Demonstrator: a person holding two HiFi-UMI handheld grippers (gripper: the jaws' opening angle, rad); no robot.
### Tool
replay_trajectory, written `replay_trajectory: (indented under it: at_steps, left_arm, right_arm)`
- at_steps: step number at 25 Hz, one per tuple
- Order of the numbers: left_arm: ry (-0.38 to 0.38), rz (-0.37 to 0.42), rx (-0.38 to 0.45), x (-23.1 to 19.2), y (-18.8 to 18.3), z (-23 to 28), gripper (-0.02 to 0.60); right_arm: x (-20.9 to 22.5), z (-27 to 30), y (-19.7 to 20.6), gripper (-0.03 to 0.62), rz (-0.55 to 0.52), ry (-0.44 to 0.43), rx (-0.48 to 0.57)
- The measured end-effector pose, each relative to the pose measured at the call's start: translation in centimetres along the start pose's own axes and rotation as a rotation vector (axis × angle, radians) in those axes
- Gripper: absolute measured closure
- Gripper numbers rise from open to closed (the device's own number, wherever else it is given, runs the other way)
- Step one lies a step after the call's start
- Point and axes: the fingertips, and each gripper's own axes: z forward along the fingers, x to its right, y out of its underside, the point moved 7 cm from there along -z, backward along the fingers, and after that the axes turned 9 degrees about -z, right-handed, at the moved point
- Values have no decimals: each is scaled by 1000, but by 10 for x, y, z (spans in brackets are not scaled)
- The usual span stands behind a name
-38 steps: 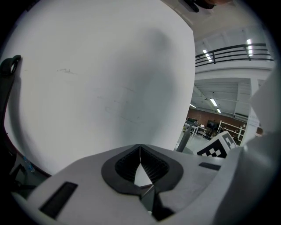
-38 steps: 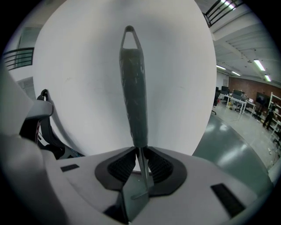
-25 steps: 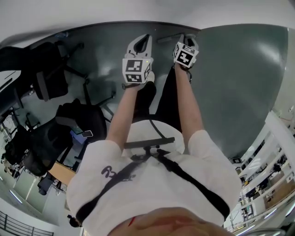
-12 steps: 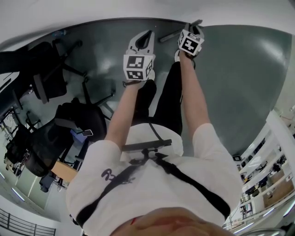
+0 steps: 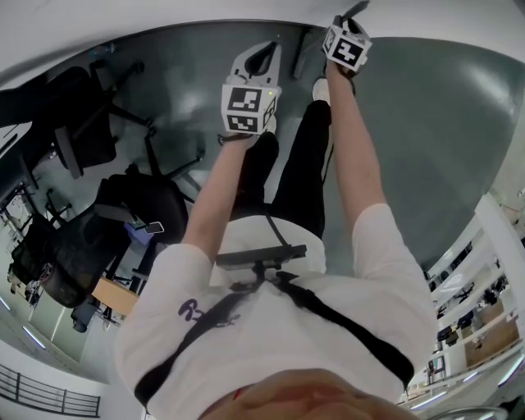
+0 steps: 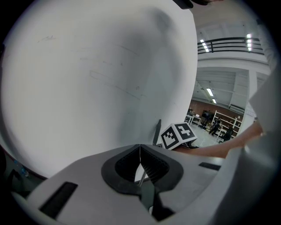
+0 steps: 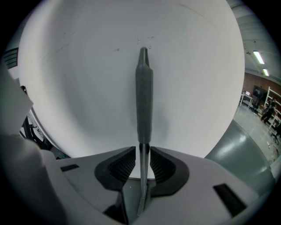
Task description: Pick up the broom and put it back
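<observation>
The broom's grey handle grip [image 7: 144, 88] sticks out past my right gripper [image 7: 143, 151] toward a white wall, and its thin metal shaft runs back between the pads. That gripper is shut on the shaft. In the head view the right gripper [image 5: 351, 23] is held out far ahead, with the dark handle tip [image 5: 356, 9] above it. My left gripper [image 5: 262, 56] is lower and to the left, with its jaws [image 6: 140, 151] closed tip to tip. A thin metal rod shows in the opening behind its pads. The handle tip [image 6: 157, 131] appears beside the right gripper's marker cube [image 6: 178, 135].
A white wall [image 7: 88, 88] stands close ahead of both grippers. Black office chairs [image 5: 86, 123] and a chair with a bag [image 5: 135, 209] are on the grey floor [image 5: 426, 139] to the left. The person's legs and a white shoe [image 5: 321, 89] are below the grippers.
Both hands have moved forward toward the wall, the right one farther, carrying the broom handle with it. The jaws look unchanged.
</observation>
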Motion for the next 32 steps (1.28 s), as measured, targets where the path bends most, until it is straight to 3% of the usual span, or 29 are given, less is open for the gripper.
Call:
replay_trajectory:
  at_steps: [10,18,32]
  left_arm:
    - [-7,-22,-6,5,11,-3,569]
    - [-10,-39,7,7,9,-15,569]
    - [23,-42,75,37,-32,-93,569]
  right_arm:
    - [-3,4,-8,499,-21,-35,30]
    - [4,-26,1,499,-17,-53,36]
    - [-14,-209,-9,499,-1,-140,215]
